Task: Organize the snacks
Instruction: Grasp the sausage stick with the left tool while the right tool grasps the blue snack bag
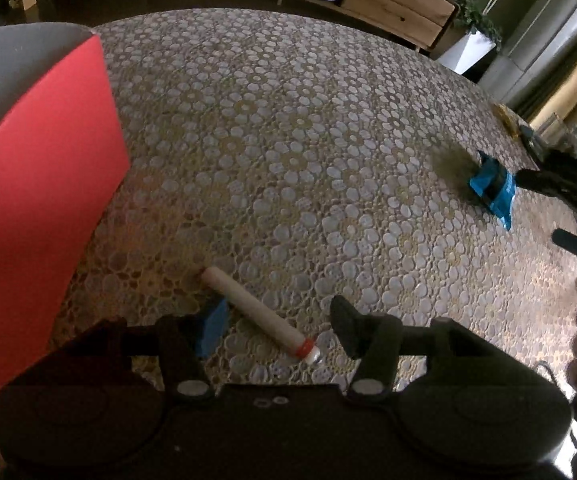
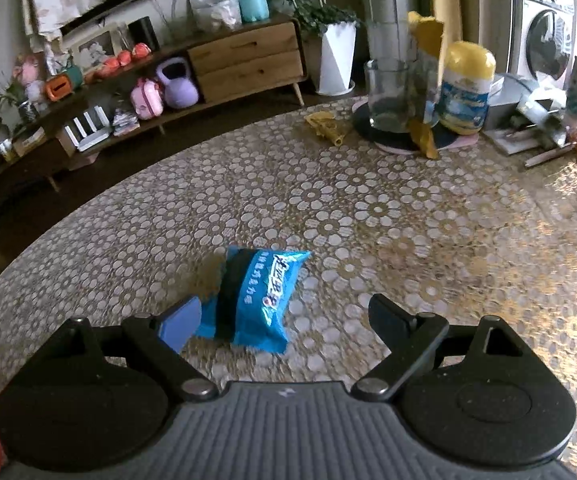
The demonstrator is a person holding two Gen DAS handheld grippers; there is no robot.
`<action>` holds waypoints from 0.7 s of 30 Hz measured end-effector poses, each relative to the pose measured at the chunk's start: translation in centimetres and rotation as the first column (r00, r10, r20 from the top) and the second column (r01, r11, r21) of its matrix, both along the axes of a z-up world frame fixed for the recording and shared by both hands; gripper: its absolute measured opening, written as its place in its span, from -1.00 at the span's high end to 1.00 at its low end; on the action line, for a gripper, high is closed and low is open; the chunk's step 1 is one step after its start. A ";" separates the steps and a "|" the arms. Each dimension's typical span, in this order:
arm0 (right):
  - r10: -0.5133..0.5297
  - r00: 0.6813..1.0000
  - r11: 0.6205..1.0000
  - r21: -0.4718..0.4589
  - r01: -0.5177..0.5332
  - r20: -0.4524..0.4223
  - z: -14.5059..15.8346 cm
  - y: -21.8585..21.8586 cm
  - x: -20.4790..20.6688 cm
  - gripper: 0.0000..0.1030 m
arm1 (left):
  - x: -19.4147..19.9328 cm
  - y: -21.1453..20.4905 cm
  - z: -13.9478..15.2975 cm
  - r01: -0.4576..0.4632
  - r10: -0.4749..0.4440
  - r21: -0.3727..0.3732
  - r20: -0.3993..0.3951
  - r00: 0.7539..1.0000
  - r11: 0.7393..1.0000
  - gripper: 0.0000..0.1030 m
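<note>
We hold the left gripper [image 1: 278,322] low over the table [image 1: 288,140], which carries a lace-patterned cloth of pale rosettes. Its jaws stand partly open, and the sausage stick [image 1: 258,314], a tan tube with a red band and a pale cap at its near right end, lies flat on the cloth between them. The blue pad [image 1: 212,330] of the left finger sits just beside the stick, but we cannot tell whether it touches; the dark right finger stands clear of the capped end, so nothing is gripped. To the left, the red box [image 1: 44,184] rises beside the gripper, its grey inner wall visible at the top. We hold the right gripper [image 2: 284,320] to the right, with its jaws wide apart and nothing clamped. The blue snack packet [image 2: 256,300] lies on the cloth just ahead of the left finger, whose pad overlaps the packet's near left corner; the right finger is well apart from it. Farther along the table stand a glass jar [image 2: 392,96] on a round mat, a yellow-lidded canister [image 2: 466,88] just to its right, and a yellow wrapper [image 2: 326,124] to its left. Beyond the table, a wooden sideboard [image 2: 248,60] lines the far wall.
</note>
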State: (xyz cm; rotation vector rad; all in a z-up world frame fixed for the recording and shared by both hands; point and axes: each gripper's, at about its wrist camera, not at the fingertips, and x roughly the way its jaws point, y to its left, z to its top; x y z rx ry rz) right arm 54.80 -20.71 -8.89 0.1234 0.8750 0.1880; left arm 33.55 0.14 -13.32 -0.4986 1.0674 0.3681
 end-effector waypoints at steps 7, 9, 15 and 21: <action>-0.024 1.000 1.000 -0.016 0.023 -0.017 -1.9 2.0 1.7 -0.77 | -0.3 0.4 0.0 -0.005 0.005 0.001 0.014 1.000 1.000 0.42; -0.014 1.000 0.999 -0.037 0.014 -0.017 -2.3 2.7 1.8 -0.77 | -0.4 0.5 -0.1 0.005 -0.005 -0.003 0.024 1.000 1.000 0.62; 0.017 1.000 0.996 -0.086 -0.018 -0.016 -3.0 4.1 1.6 -0.45 | -0.5 0.4 -0.1 0.042 -0.042 -0.004 0.050 0.998 0.999 0.69; 0.018 1.000 0.997 -0.070 -0.019 -0.016 -2.8 3.9 0.9 -0.01 | -0.5 0.9 -0.2 0.054 -0.053 -0.014 0.070 0.996 0.998 0.77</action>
